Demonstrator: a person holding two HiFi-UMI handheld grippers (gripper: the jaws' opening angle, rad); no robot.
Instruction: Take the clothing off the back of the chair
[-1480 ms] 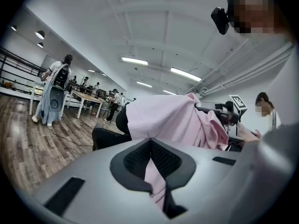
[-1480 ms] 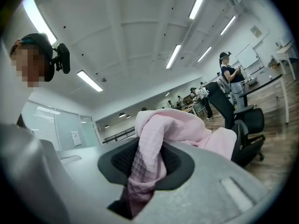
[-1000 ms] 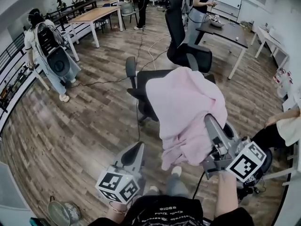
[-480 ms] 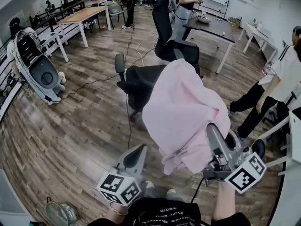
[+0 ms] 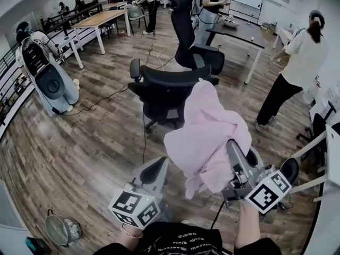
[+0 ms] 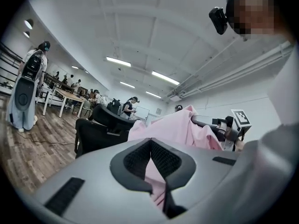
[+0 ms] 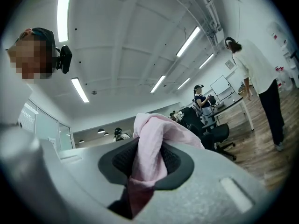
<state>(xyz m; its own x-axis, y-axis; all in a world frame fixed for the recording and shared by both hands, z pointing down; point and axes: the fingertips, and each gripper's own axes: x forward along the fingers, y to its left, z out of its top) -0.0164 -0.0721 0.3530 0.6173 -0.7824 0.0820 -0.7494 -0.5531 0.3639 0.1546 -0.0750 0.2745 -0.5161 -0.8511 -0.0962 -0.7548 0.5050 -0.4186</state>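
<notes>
A person stands on a wood floor (image 5: 79, 153) in an open room, holding a grey two-jaw gripper in each hand. The head view looks down over both.

The right gripper (image 5: 234, 152) is closed on the pink clothing (image 5: 207, 132). In the right gripper view, a bunched fold of the pink fabric runs up between the two dark ribbed pads (image 7: 119, 160), which press on it from both sides. The fold spills out over the top of the jaws.

From that grip the clothing spreads forward and to the left as a loose, crumpled sheet. Its highest point is at the far end, and a lower hem hangs down in front of the person, between the two grippers.

The black office chair (image 5: 164, 86) stands just beyond the clothing. The curved top of its backrest is bare. The far tip of the fabric appears beside the chair's right side, and it is unclear whether the two touch there.

The left gripper (image 5: 157, 169) is low on the left, beside the hanging hem and apart from it. In the left gripper view its pads (image 6: 135, 160) meet at the tips with nothing pinched. The pink fabric shows only through the gap beneath them, farther off.

Another person in a white top (image 5: 297, 62) stands at the right.
</notes>
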